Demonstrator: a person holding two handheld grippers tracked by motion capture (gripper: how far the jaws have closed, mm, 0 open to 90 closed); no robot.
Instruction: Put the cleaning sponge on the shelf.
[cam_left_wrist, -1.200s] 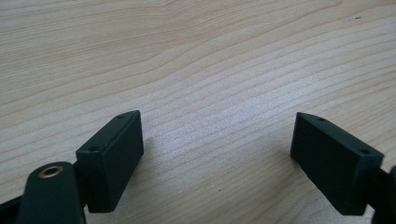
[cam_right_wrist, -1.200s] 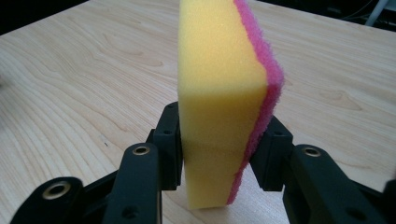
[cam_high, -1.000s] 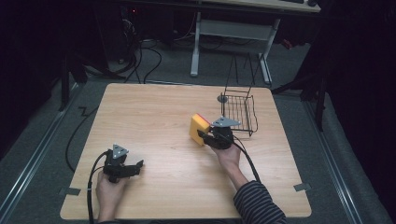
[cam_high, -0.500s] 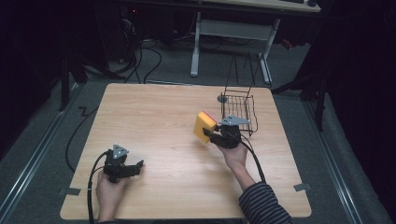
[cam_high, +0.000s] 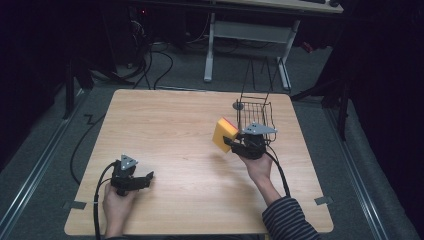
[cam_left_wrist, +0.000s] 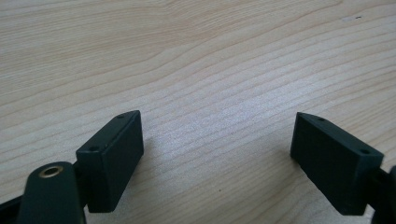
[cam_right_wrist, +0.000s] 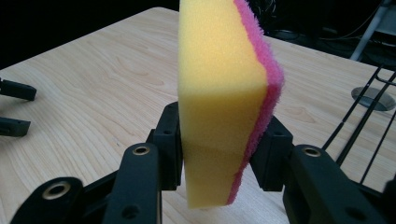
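A: What is hidden or cut off?

B: In the right gripper view, the sponge's (cam_right_wrist: 224, 102) top edge runs out of frame, and its lower sides sit behind the two jaws. The basket (cam_right_wrist: 373, 126) appears there as a few black wires at the right edge. In the high view, the right gripper (cam_high: 231, 143) covers the sponge's (cam_high: 225, 134) near end, and the basket (cam_high: 255, 112) is thin and hard to trace against the table (cam_high: 165, 125). The room beyond the table is dark.

A: State of each gripper?

B: Right gripper (cam_right_wrist: 224, 163): clamped on the sponge, one pad on the yellow face, one on the pink face. The sponge stands on edge, lifted above the table, just left of the basket in the high view. Left gripper (cam_left_wrist: 217, 154): jaws spread wide, nothing between them, low over bare wood. In the high view it sits at the near left corner (cam_high: 142, 179).

A: What differs from the earlier frames?

B: The right gripper and sponge have shifted toward the basket and sit higher. The left gripper has kept its place.
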